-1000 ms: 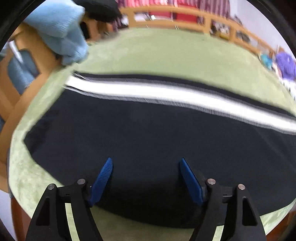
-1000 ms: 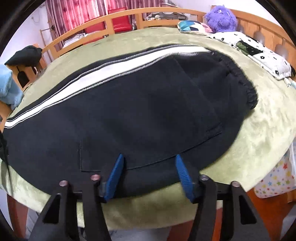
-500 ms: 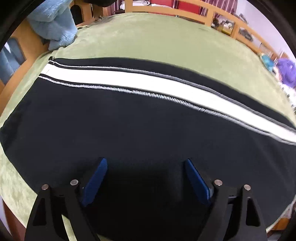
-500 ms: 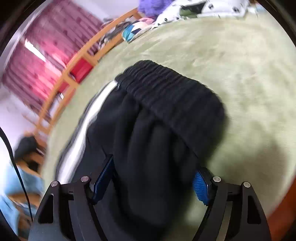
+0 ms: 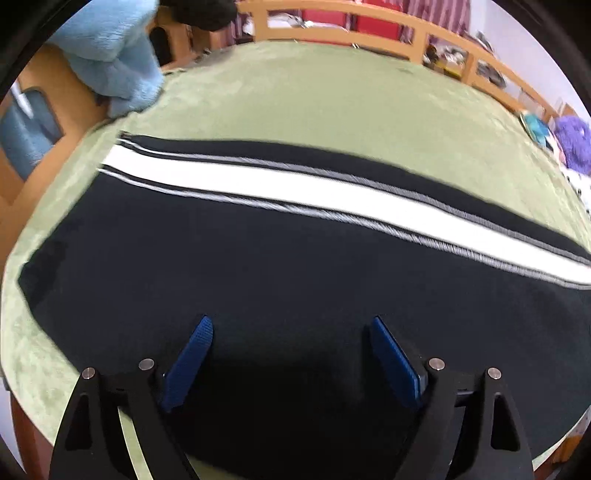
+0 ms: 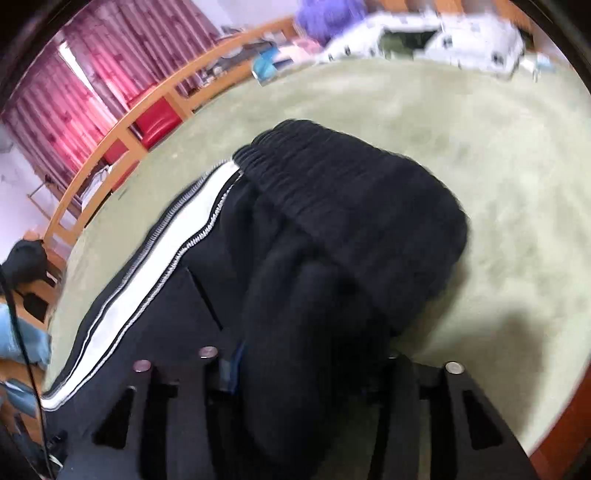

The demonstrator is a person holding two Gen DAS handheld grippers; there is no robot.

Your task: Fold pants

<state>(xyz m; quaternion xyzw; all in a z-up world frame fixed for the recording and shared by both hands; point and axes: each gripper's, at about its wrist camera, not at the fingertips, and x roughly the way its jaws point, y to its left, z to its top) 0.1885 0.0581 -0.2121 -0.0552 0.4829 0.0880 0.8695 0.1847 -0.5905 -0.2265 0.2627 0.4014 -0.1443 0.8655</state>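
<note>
- Right wrist view: the right gripper [image 6: 310,373] sits at the waist end of the black pants [image 6: 332,236], and dark cloth bunches up between its arms, hiding the blue pads almost wholly. Whether the fingers are clenched on the fabric or merely buried in it I cannot tell.
- The ribbed waistband [image 6: 343,184] curls up off the green blanket [image 6: 498,147], so the waist end appears raised, not lying flat.
- The white side stripe [image 6: 147,266] runs away along the leg toward the far left of this view.
- Left wrist view: the left gripper [image 5: 291,343] hovers low over the leg of the pants [image 5: 258,280], its fingers [image 5: 192,354] spread wide with nothing between them.
- The pants lie lengthwise across the green blanket [image 5: 332,99], stripe [image 5: 295,188] on the far side; a blue towel [image 5: 114,55] hangs over the wooden bed rail [image 5: 369,18] beyond.
- Judged from this, the step in hand is taking up the waist end for a lengthwise fold toward the cuffs.
- The next move calls for a sure hold on both layers at the waist, and the left gripper pinning or lifting the near edge so the leg does not drag.
</note>
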